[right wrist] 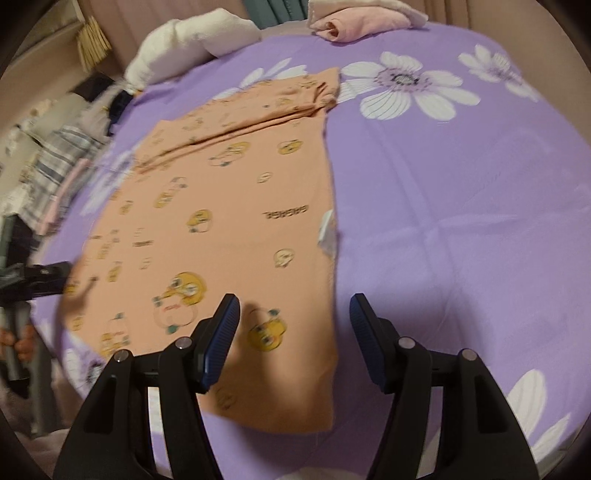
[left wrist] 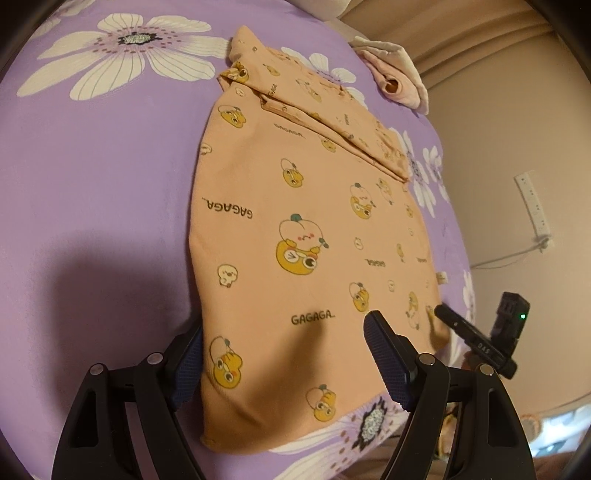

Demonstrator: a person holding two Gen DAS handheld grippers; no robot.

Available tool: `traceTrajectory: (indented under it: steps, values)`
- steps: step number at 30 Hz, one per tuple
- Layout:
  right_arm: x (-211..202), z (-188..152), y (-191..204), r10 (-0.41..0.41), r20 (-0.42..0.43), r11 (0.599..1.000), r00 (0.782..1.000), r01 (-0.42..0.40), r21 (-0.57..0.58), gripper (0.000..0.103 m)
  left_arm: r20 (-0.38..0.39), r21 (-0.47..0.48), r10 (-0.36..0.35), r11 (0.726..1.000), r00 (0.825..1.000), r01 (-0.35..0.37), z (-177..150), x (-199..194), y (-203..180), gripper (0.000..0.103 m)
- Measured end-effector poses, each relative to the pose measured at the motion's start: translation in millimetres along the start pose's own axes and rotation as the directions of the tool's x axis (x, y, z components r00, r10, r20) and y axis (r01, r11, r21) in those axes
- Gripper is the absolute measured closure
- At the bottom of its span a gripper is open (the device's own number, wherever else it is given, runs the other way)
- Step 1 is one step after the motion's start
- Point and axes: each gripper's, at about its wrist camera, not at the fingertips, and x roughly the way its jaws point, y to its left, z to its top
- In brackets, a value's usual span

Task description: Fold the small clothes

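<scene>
A peach top (left wrist: 295, 229) printed with yellow ducks and "GAGAGA" lies flat on the purple flowered sheet (left wrist: 103, 184). Its far end is folded over into a band. My left gripper (left wrist: 284, 343) is open, low over the near hem, with the cloth's left corner lying between its wide-set fingers. One finger of the other gripper (left wrist: 465, 332) reaches the hem's right corner. In the right wrist view the same top (right wrist: 221, 229) fills the left half. My right gripper (right wrist: 295, 317) is open, straddling the top's near right edge, with no pad pressing on the cloth.
Folded pink clothes (left wrist: 395, 81) lie at the far end of the bed, also the pink clothes (right wrist: 354, 26). A white pillow (right wrist: 192, 48) sits at the far left. Striped clothes (right wrist: 55, 166) are piled beyond the bed's left edge. A power strip (left wrist: 535, 206) hangs on the wall.
</scene>
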Motion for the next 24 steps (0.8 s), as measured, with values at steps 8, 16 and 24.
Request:
traceTrajectory:
  steps: [8,16,24]
  values:
    - [-2,-9,-19,0.251,-0.005,0.956,0.968,-0.247,0.158,0.040,-0.021,-0.038,-0.152,0.988,0.988,0.152,-11,-1,6,0.024]
    - [14,2,-18,0.327,0.024,0.920,0.945,-0.324,0.220,0.042,-0.012,-0.070,-0.280,0.958,0.960,0.279,6,13,7,0.024]
    - [27,15,-15,0.338,0.009,0.915,0.941,-0.331,0.230,0.055,-0.014,-0.051,-0.284,0.958,0.959,0.283,8,18,-1,0.024]
